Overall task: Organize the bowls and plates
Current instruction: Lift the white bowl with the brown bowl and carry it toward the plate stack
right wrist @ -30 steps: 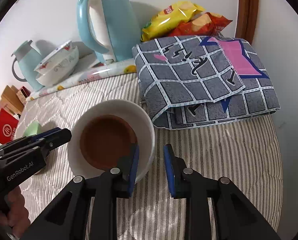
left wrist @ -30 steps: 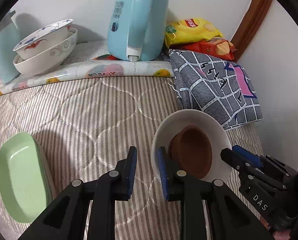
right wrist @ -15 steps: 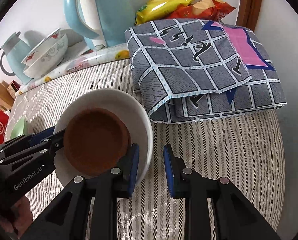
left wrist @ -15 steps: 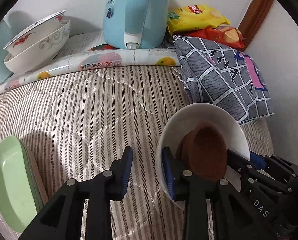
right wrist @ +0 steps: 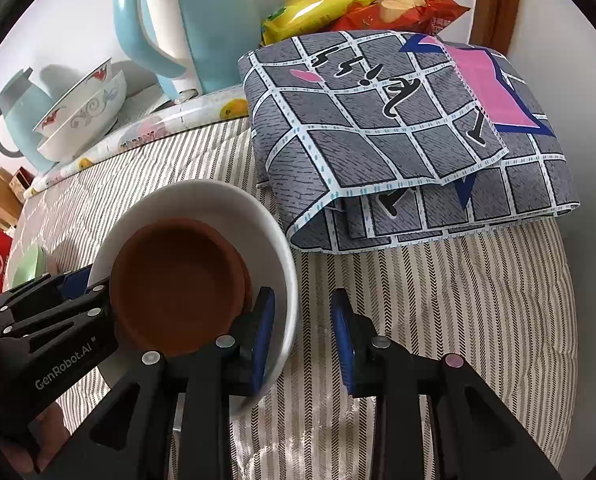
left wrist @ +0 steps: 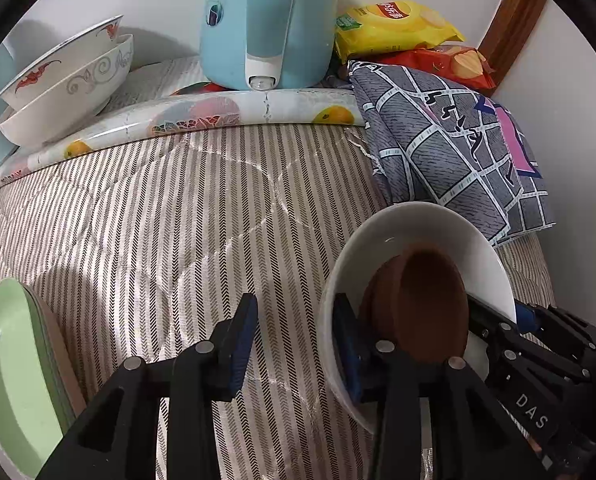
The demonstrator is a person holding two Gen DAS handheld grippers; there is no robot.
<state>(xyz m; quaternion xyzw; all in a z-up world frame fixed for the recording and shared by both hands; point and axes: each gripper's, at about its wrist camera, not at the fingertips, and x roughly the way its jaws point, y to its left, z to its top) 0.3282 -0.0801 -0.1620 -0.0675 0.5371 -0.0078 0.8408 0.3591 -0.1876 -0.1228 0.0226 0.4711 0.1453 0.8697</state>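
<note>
Brown dish (right wrist: 178,284) nested in white bowl (right wrist: 226,204), prob. on bed.

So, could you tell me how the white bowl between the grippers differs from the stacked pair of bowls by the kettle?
The white bowl is plain; the stacked pair of bowls has red and grey patterns. The white bowl holds a brown dish on the striped quilt; the pair sits on the fruit-print mat. All are round and white.
</note>
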